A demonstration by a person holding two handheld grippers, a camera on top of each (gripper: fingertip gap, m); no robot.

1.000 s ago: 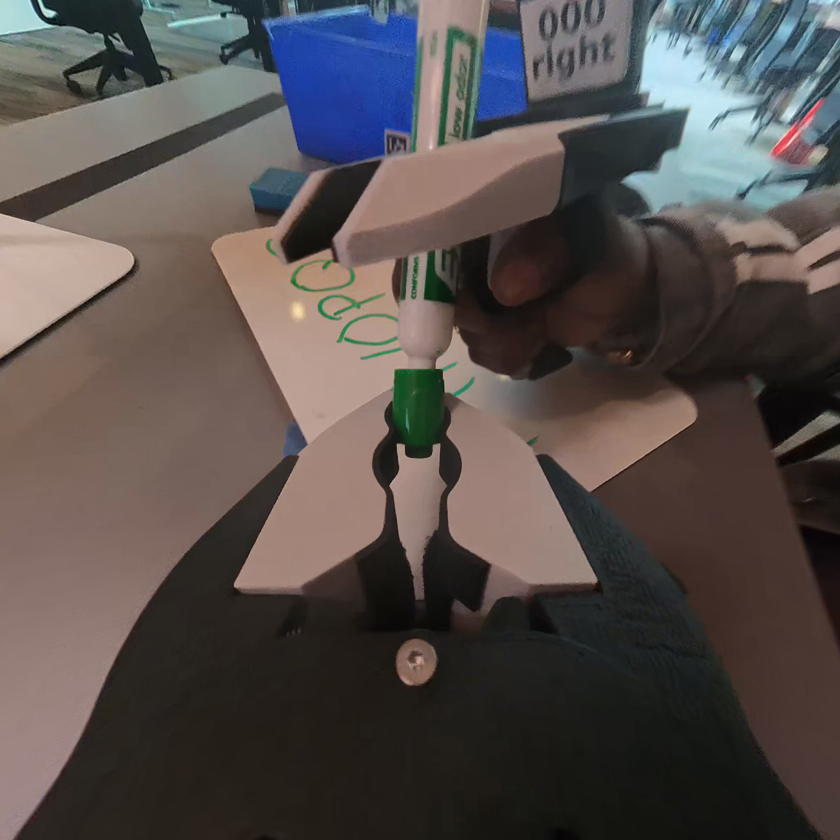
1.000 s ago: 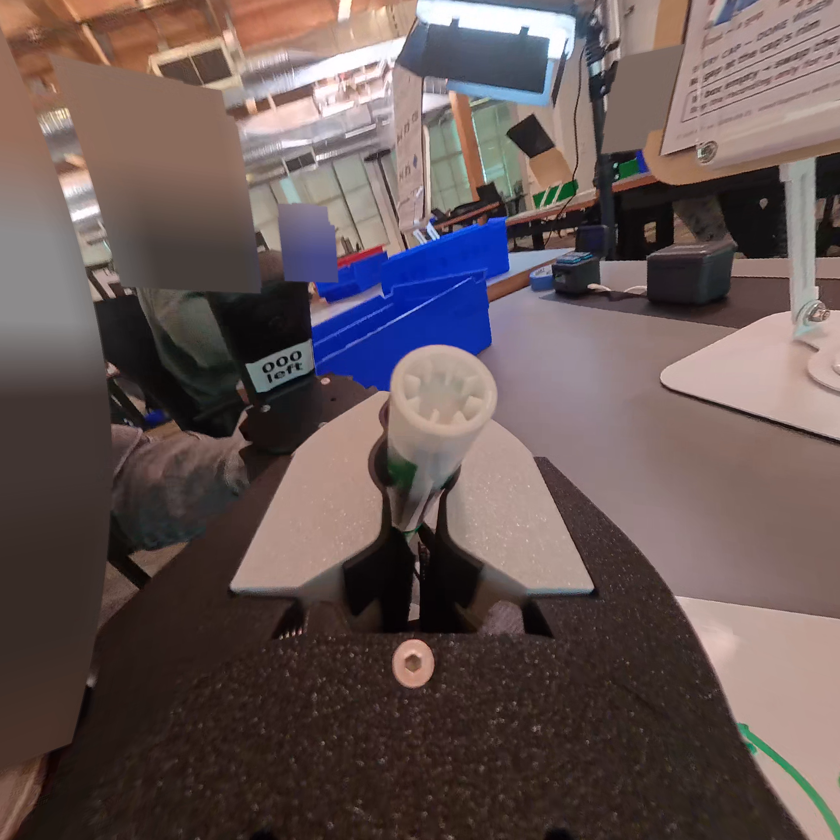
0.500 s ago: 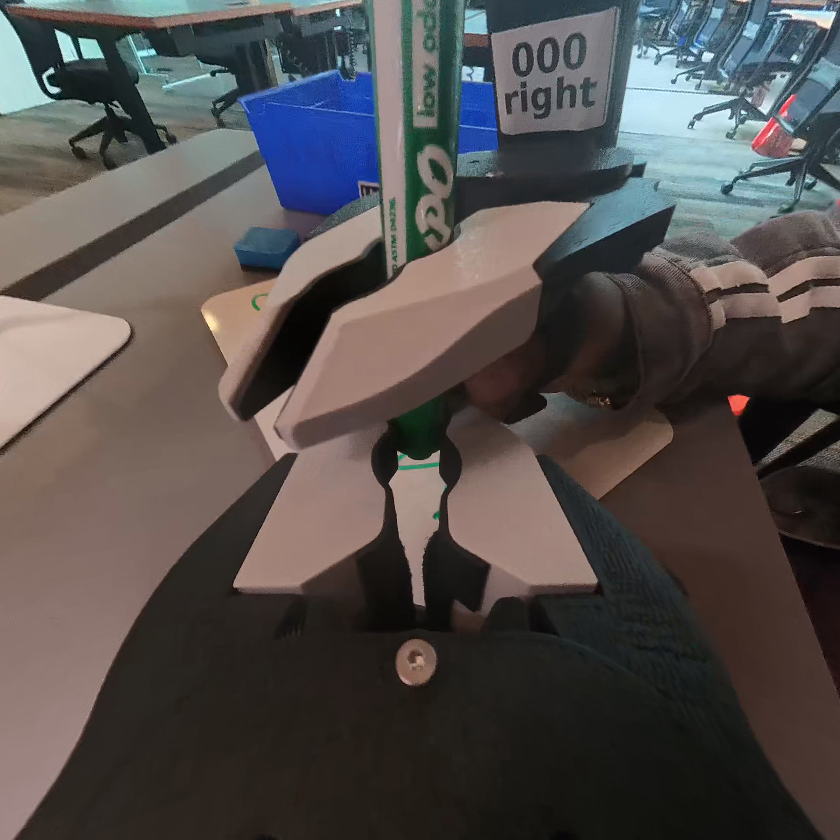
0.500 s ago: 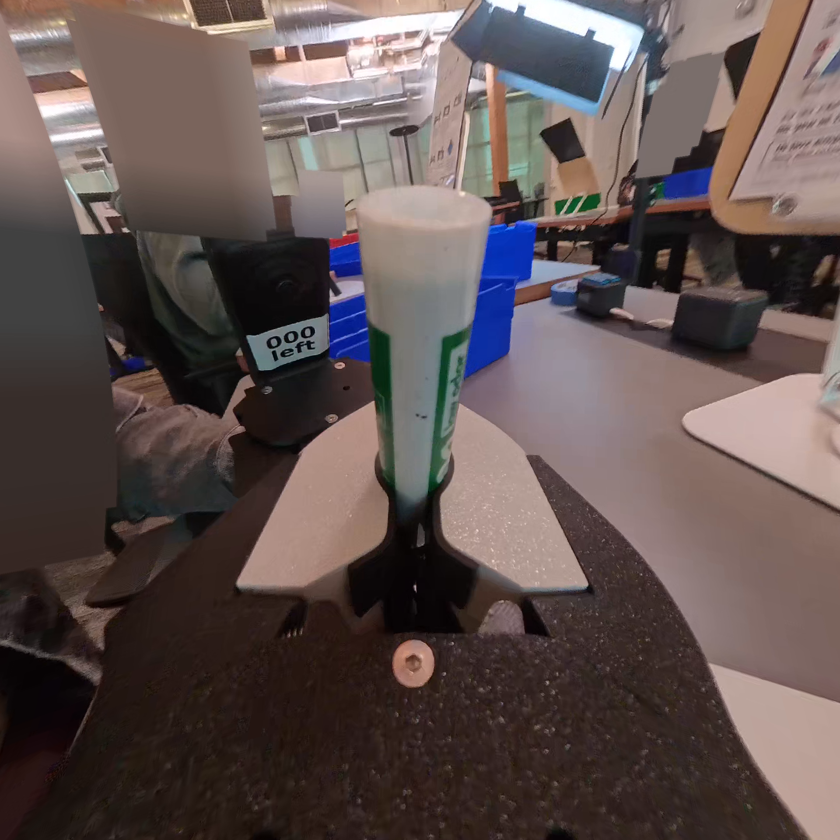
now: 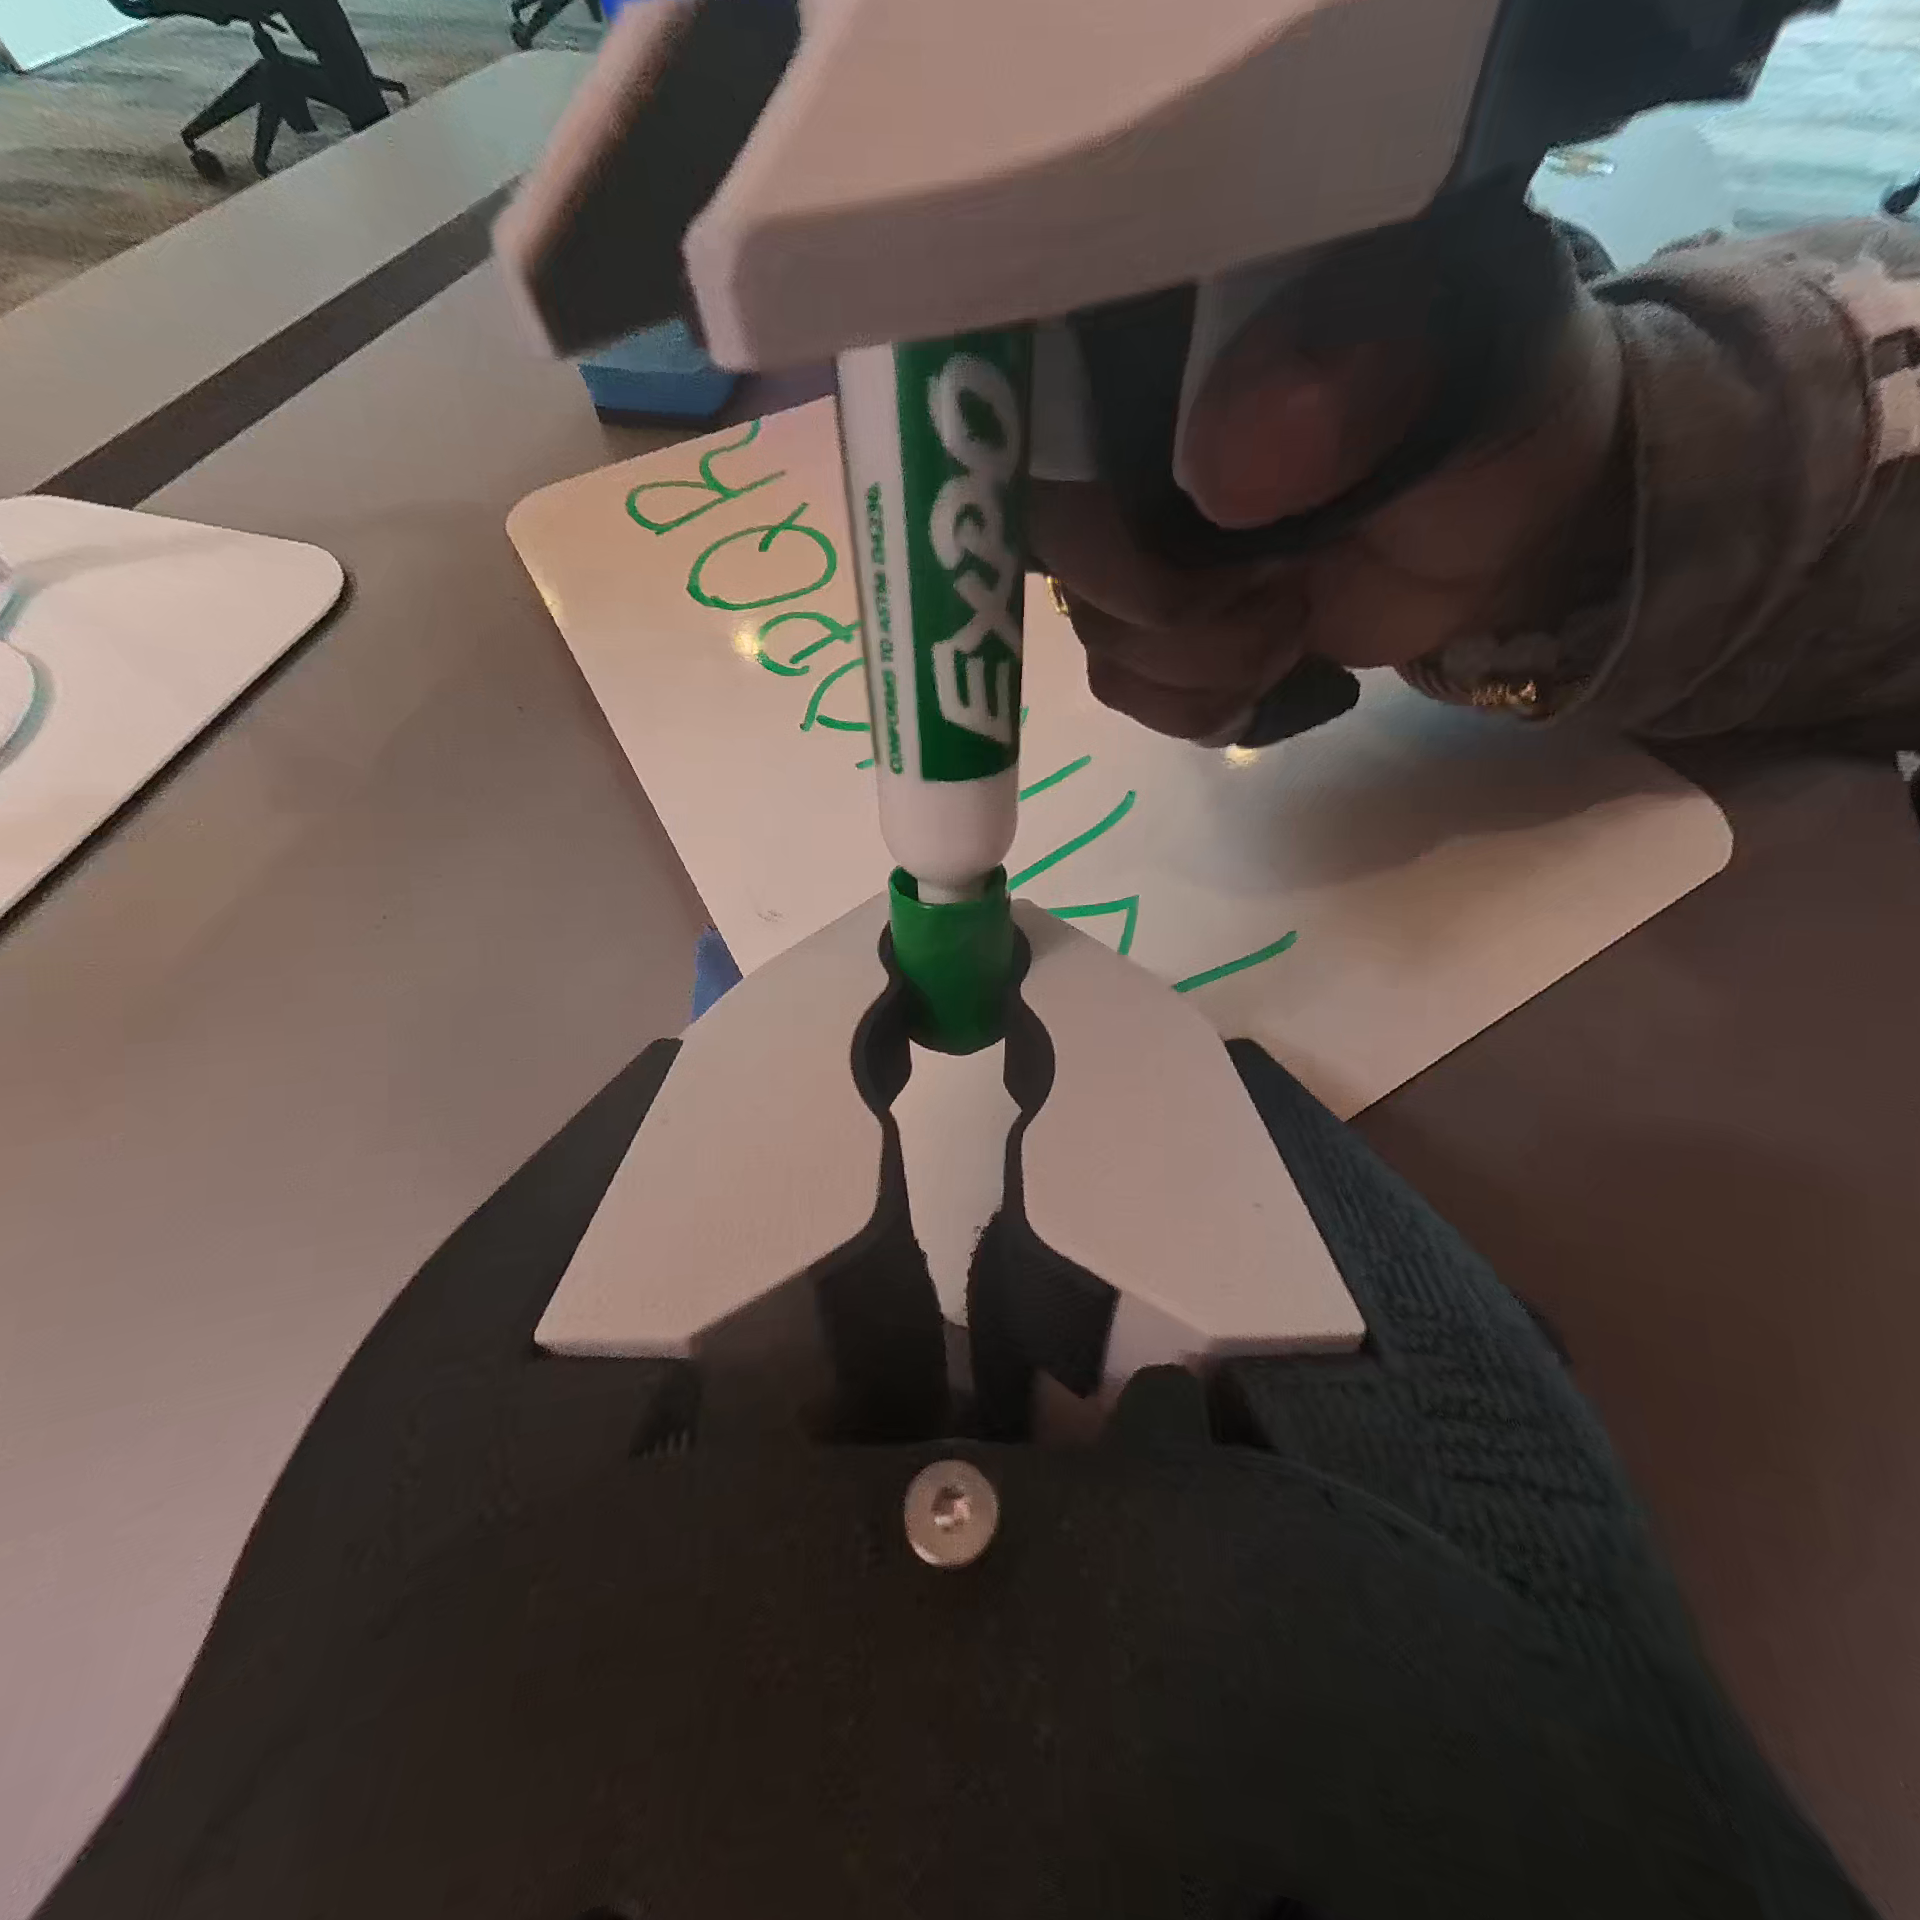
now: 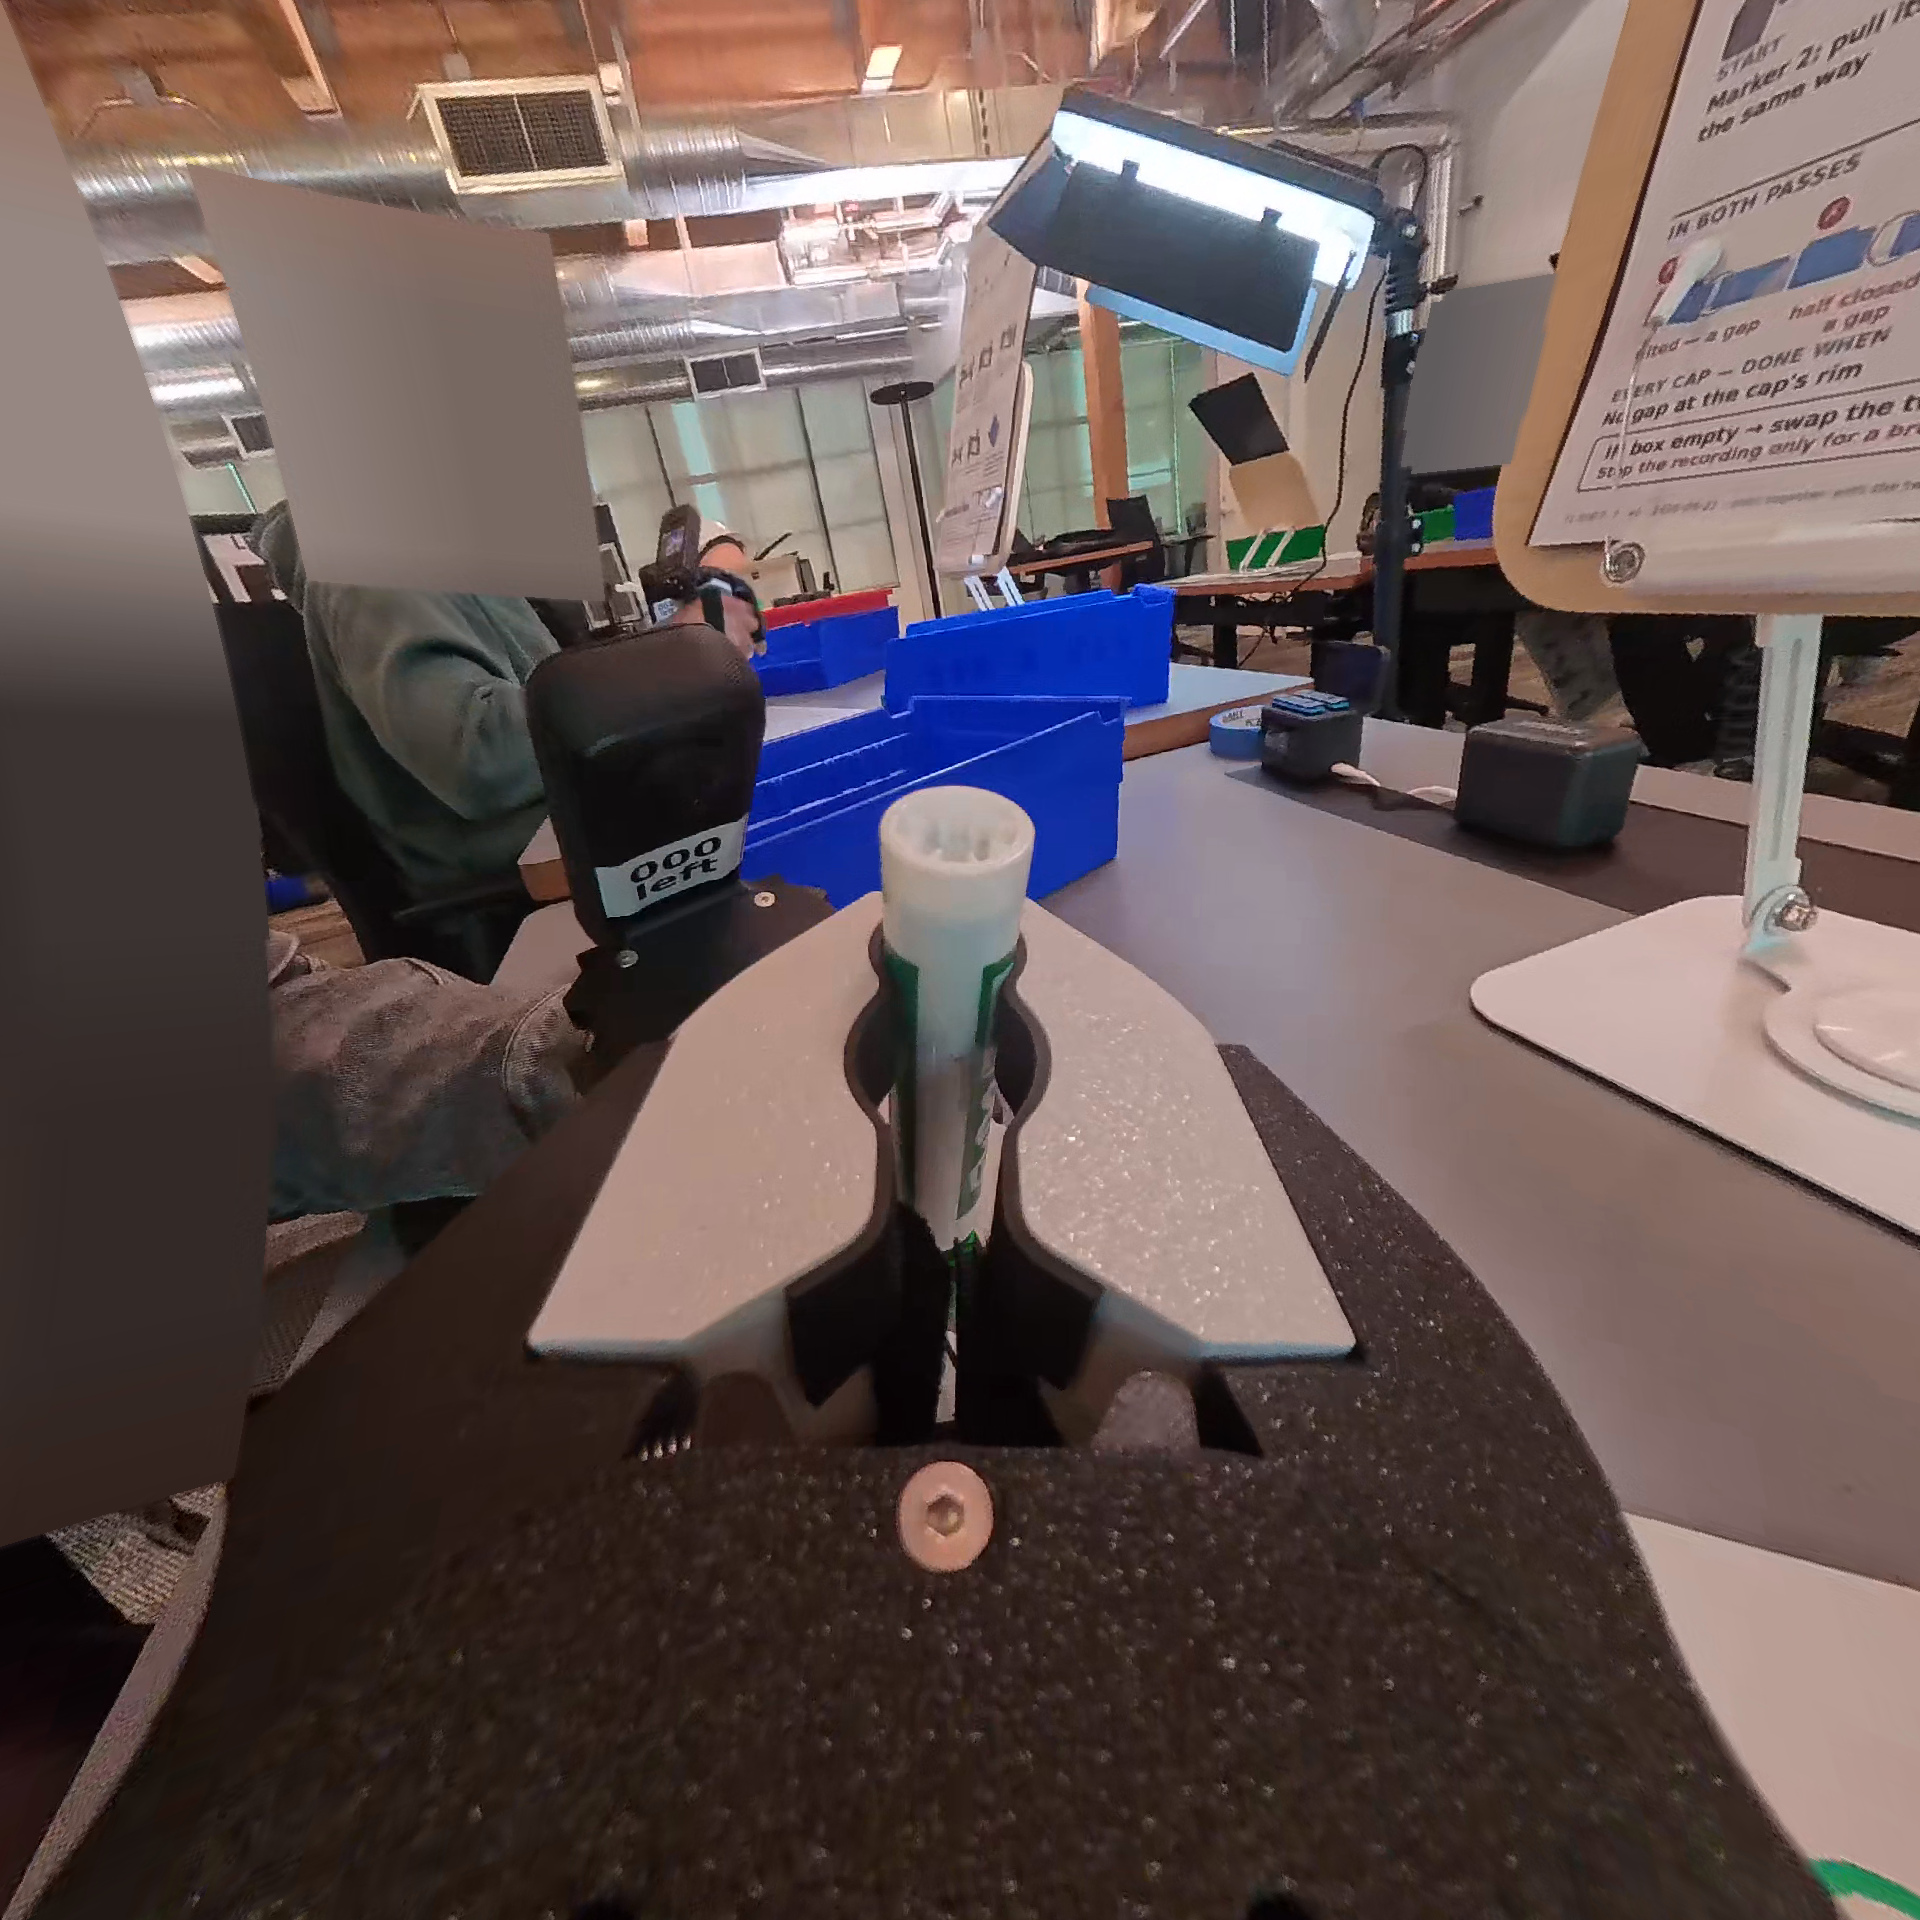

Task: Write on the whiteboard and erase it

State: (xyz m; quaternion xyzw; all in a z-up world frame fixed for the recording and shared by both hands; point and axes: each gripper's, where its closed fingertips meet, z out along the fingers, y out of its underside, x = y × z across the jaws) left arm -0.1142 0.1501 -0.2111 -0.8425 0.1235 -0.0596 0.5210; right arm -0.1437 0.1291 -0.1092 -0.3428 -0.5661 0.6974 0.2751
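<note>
Two grippers engaged, both gripping. My left gripper (image 5: 951, 971) is clenched on the green marker cap (image 5: 948, 961), which sits upright in the round notch between the pads with its open mouth up. My right gripper (image 6: 951, 1023) is clamped round the barrel of the green dry-erase marker (image 5: 940, 582), tail end up in the right wrist view, nib end pointing down.

Step in hand, as I read it: recapping. Writing looks done, since green lettering (image 5: 748, 561) runs across the whiteboard (image 5: 1455, 862), which lies flat on the brown table (image 5: 364, 831). The marker's white nose is just entering the cap mouth; the barrel shoulder is not seated yet, with a sliver of neck showing above the rim.

Next move calls for a straight axial push, marker down into cap, until the rim closes on the shoulder. The barrel looks slightly tilted against the cap, so I'd square it first or it may bind.

After that comes erasing: the blue eraser (image 5: 655, 379) lies on the table just beyond the board's far end, untouched.
</note>
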